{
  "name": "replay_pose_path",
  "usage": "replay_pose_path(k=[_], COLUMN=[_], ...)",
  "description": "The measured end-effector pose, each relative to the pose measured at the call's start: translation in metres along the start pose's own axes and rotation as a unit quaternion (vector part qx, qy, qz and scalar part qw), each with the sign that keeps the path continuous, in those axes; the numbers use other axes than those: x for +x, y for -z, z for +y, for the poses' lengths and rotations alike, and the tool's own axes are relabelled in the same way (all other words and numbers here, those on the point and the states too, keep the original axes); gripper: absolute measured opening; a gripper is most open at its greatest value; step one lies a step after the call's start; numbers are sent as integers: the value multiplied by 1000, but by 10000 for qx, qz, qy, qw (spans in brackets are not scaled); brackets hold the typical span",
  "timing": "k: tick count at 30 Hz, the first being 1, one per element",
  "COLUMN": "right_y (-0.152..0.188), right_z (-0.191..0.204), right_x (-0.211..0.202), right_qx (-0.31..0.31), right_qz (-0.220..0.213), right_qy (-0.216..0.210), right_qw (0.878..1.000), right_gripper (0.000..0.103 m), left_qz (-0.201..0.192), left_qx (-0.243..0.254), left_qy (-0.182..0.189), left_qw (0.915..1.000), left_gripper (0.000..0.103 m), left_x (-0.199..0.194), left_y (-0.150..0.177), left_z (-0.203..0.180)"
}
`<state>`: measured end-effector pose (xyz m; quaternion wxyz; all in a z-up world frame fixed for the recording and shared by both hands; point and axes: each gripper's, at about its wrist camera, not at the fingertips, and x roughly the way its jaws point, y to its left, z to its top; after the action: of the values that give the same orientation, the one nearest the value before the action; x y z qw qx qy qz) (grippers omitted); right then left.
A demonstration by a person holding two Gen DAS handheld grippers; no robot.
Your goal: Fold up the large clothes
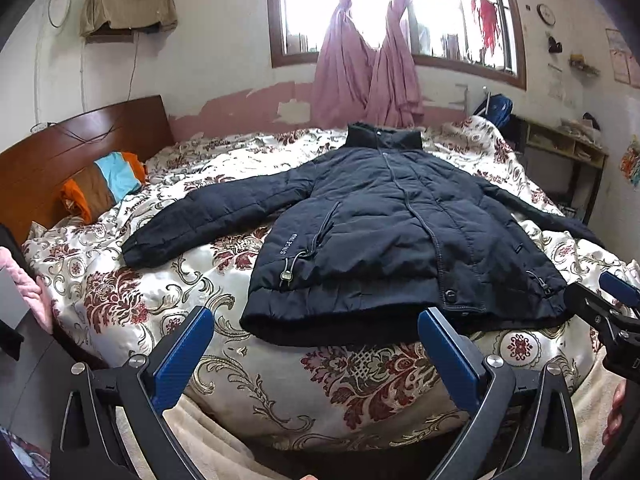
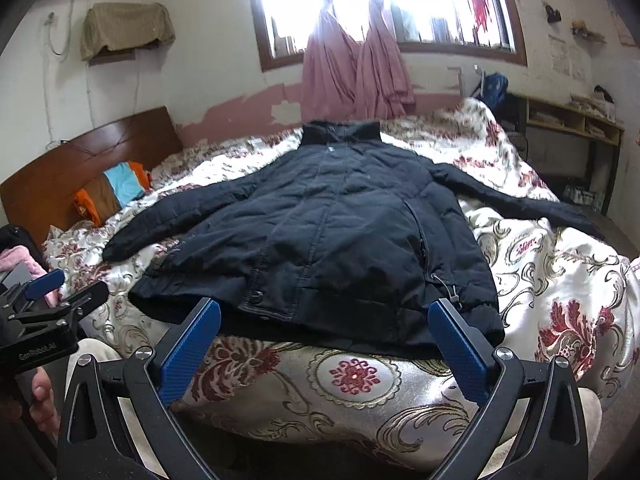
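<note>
A large dark navy padded jacket point(image 1: 384, 232) lies flat, front up, on the bed, collar toward the window, both sleeves spread out to the sides. It also shows in the right wrist view point(image 2: 328, 236). My left gripper point(image 1: 316, 320) is open, its blue pads just short of the jacket's hem at its left half, holding nothing. My right gripper point(image 2: 324, 312) is open at the hem's right half, empty. The right gripper shows at the right edge of the left wrist view point(image 1: 604, 300); the left gripper shows at the left of the right wrist view point(image 2: 60, 292).
The bed carries a floral satin quilt point(image 1: 328, 372) and a striped orange, brown and blue pillow point(image 1: 104, 184) by the wooden headboard point(image 1: 80, 140). A window with pink curtains point(image 1: 360, 64) is behind. A desk point(image 1: 568, 152) stands at the right. Pink cloth point(image 1: 24, 280) lies at the left.
</note>
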<state>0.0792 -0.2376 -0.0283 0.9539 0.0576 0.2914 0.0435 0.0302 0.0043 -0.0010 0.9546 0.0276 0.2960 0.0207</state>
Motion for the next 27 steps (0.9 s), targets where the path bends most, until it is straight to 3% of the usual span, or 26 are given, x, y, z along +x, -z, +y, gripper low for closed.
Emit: replay_pose_path(k=[5, 12, 22, 27], right_y=[-19, -47, -79, -91], right_z=[-16, -50, -134, -180], right_x=[24, 53, 99, 120], right_qx=[76, 172, 611, 676], right_qz=[279, 464, 720, 818], right_qy=[239, 648, 1458, 2037], right_qw=[9993, 9967, 9848, 9733], right_gripper=[102, 102, 102, 102], left_qz=[213, 594, 586, 577], left_qx=[85, 169, 534, 638], left_qy=[-40, 251, 631, 850], left_qw=[9997, 9978, 9949, 9927], left_gripper=[103, 103, 103, 103], left_x=[20, 60, 111, 140], left_y=[-18, -58, -119, -142], left_z=[-9, -33, -88, -121])
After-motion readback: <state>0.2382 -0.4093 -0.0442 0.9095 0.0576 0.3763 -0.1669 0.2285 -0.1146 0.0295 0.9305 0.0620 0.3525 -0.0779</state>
